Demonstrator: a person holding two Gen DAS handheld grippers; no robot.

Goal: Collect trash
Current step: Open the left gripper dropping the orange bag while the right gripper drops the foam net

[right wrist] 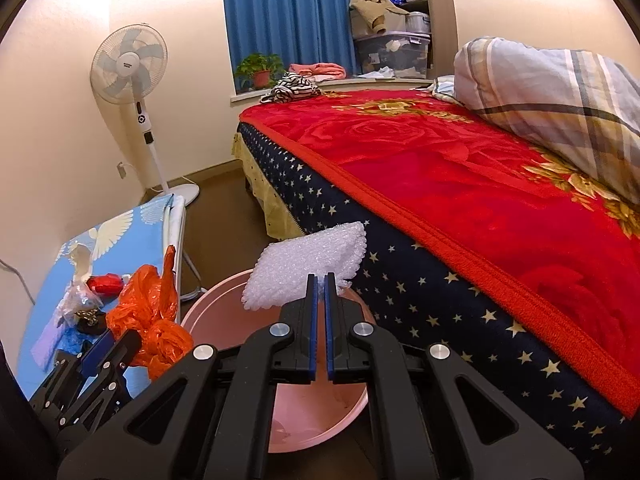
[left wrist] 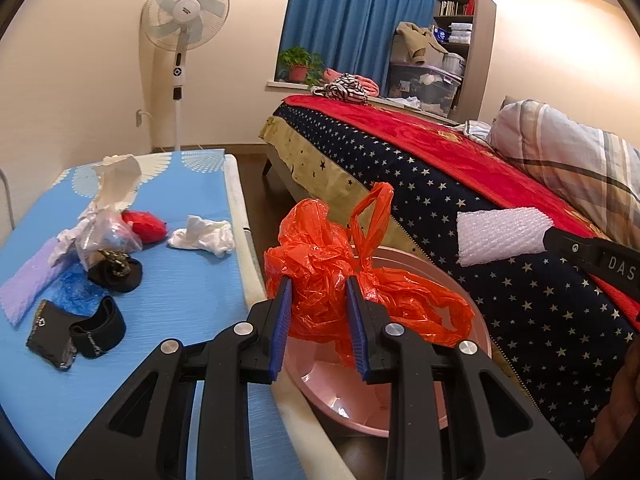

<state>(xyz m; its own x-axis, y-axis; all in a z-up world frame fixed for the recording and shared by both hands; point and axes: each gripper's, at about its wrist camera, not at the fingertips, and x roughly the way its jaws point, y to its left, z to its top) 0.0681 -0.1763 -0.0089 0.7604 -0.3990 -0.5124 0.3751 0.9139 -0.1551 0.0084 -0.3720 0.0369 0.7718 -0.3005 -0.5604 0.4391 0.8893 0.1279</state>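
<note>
My left gripper (left wrist: 319,286) is shut on a crumpled orange plastic bag (left wrist: 320,256) and holds it over the rim of a pink basin (left wrist: 400,408) on the floor. My right gripper (right wrist: 320,280) is shut on a white bubble-wrap piece (right wrist: 308,264) above the pink basin (right wrist: 208,304); the bubble wrap also shows in the left wrist view (left wrist: 500,236). More trash lies on the blue table (left wrist: 192,292): white crumpled paper (left wrist: 204,234), a red wad (left wrist: 146,224), a clear bag (left wrist: 104,232), black items (left wrist: 96,330).
A bed with a red blanket (right wrist: 460,184) and a star-patterned side (left wrist: 520,308) runs along the right, close to the basin. A standing fan (left wrist: 182,40) is behind the table. A striped pillow (right wrist: 560,92) lies on the bed.
</note>
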